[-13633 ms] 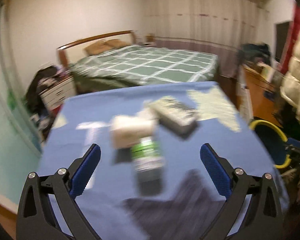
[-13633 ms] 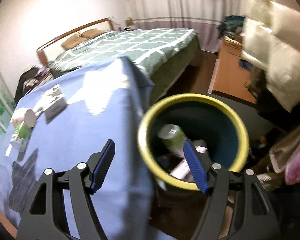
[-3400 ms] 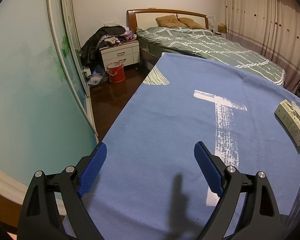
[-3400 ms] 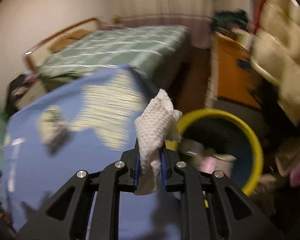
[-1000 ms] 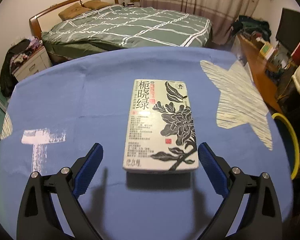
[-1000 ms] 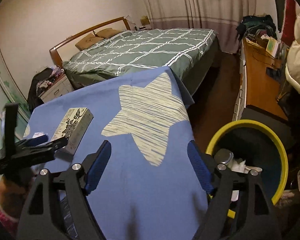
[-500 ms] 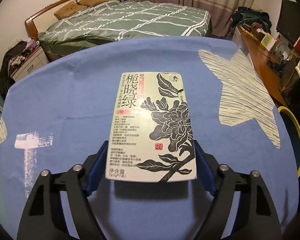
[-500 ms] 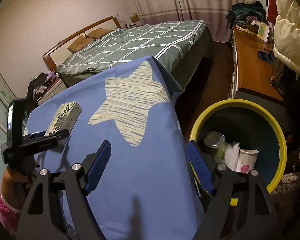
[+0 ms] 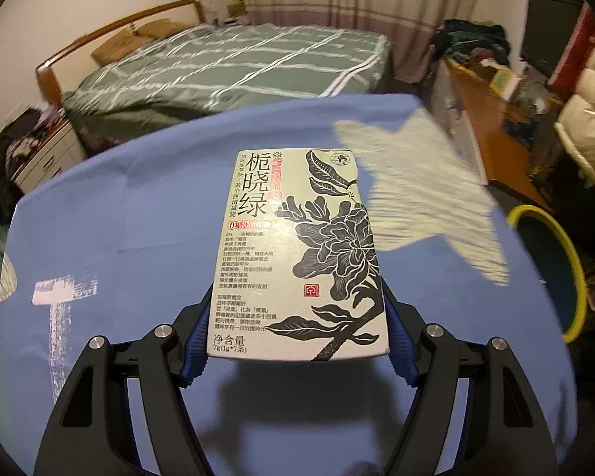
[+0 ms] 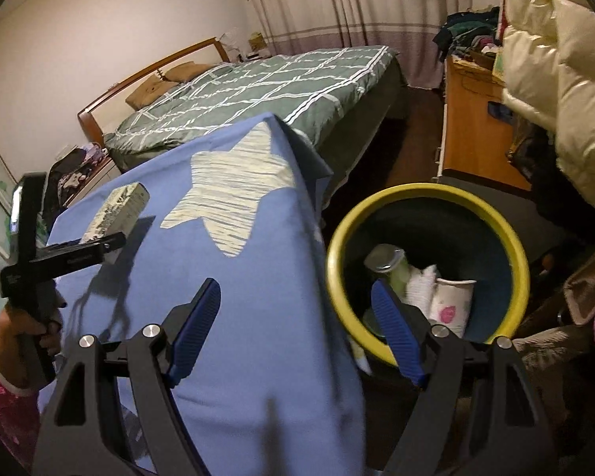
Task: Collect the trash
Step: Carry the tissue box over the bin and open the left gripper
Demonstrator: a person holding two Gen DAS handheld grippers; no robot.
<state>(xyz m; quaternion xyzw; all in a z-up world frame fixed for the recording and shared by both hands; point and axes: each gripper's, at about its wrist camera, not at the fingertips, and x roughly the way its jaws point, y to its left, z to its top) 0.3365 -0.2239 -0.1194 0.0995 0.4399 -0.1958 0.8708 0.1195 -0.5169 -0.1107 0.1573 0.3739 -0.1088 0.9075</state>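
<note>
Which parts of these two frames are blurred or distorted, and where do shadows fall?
Left wrist view: the tea box is sharp, while the bed and the star patch smear with motion; the box's shadow falls on the blue cloth beneath. Right wrist view: mostly sharp, fisheye-bent edges, left gripper casting a dark shadow on the cloth.

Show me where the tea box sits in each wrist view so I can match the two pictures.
Left wrist: the tea box fills the centre, its near end between the left gripper's closing jaws, above the blue cloth.
Right wrist: the same box is small at far left, past the star, with the left gripper at its near end.
Shared landmark: the pale star patch on the cloth, beside the box.
</note>
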